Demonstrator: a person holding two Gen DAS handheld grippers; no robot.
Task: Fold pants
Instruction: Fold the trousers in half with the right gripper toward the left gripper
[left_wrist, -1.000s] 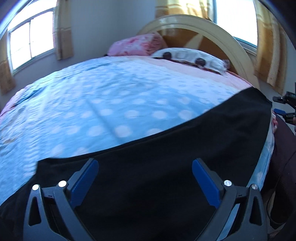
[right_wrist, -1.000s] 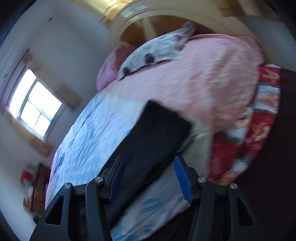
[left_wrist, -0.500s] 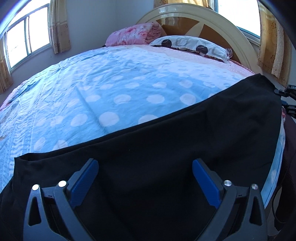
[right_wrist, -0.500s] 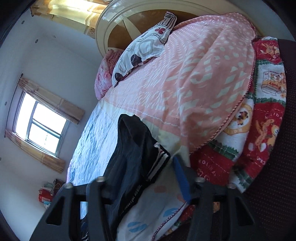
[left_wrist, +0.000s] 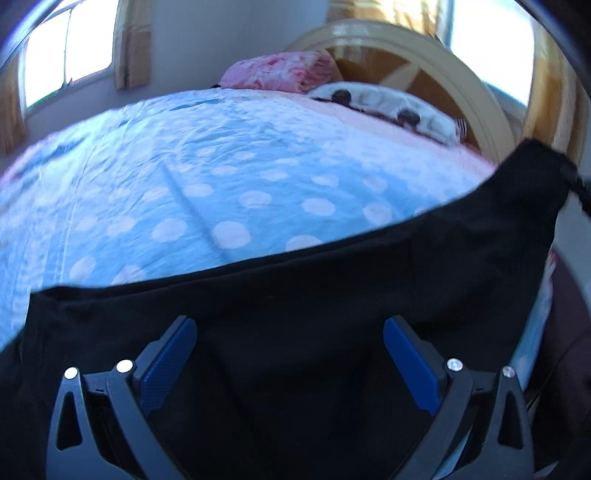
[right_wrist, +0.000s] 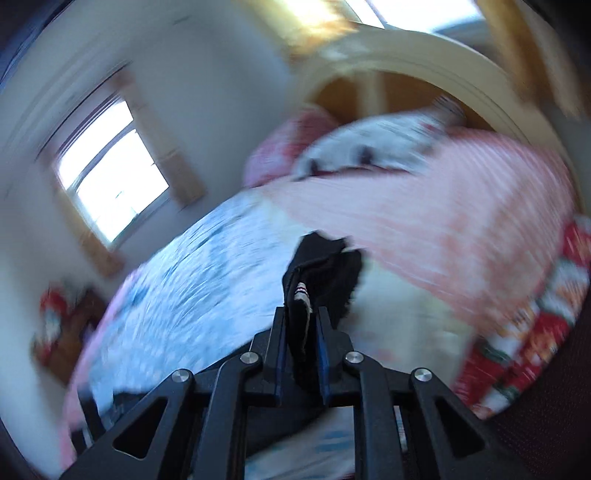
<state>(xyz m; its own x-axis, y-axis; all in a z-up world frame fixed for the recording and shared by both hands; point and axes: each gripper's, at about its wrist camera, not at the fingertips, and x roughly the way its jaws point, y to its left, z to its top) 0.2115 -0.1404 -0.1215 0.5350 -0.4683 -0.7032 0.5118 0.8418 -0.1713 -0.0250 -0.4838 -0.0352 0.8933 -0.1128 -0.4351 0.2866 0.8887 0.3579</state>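
Black pants (left_wrist: 332, 295) spread across the bed, one end apparently bunched and lifted, view blurred

text: none legible | labels: none | brands: none | numbers: none | both views blurred

The pants (left_wrist: 332, 295) are plain black. The sheet (left_wrist: 207, 177) is light blue with pale polka dots. A blanket (right_wrist: 443, 221) is pink with a fine pale pattern. One pillow (left_wrist: 280, 70) is pink and floral, another (left_wrist: 384, 101) white with dark spots. The headboard (left_wrist: 461, 77) is cream around brown wood. The left hand-held gripper (left_wrist: 288, 358) is black with blue pads (left_wrist: 170, 358).
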